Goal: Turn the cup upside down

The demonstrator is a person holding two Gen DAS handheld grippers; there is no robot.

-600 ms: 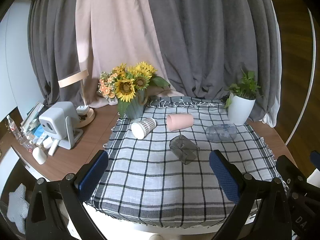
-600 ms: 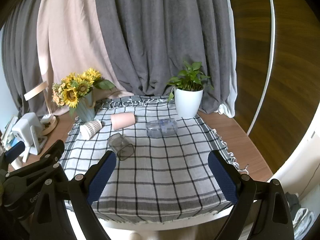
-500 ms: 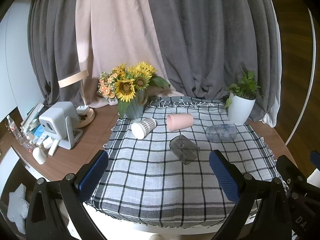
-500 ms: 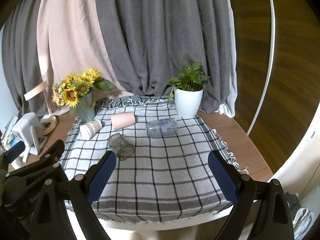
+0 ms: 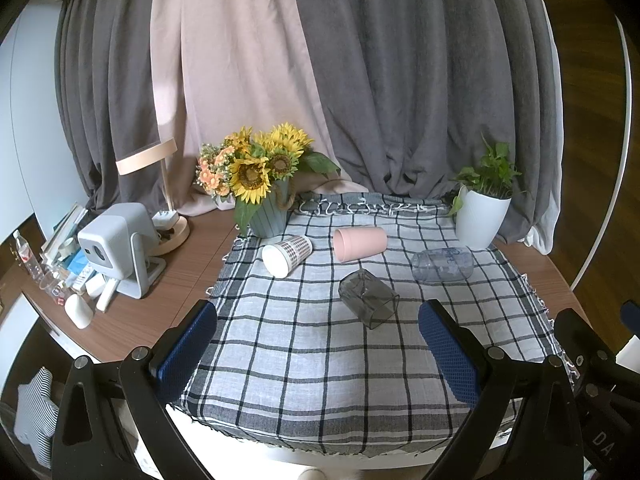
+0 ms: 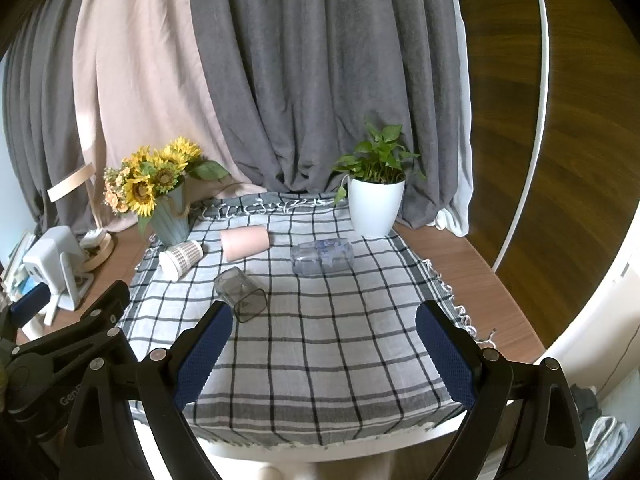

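Four cups lie on their sides on the checked cloth [image 5: 320, 360]: a smoky grey cup [image 5: 368, 298] [image 6: 240, 294] nearest, a pink cup [image 5: 360, 243] [image 6: 245, 243], a white plaid cup [image 5: 287, 255] [image 6: 181, 258], and a clear cup [image 5: 442, 265] [image 6: 322, 257]. My left gripper [image 5: 318, 344] is open and empty, held back over the cloth's near part. My right gripper [image 6: 324, 348] is open and empty, also near the front edge, with the grey cup just beyond its left finger [image 6: 204, 350].
A sunflower vase [image 5: 266, 196] stands at the cloth's back left, a white potted plant [image 5: 484, 208] at the back right. A small projector [image 5: 120, 248], a lamp and clutter sit on the wooden table at the left. Curtains hang behind.
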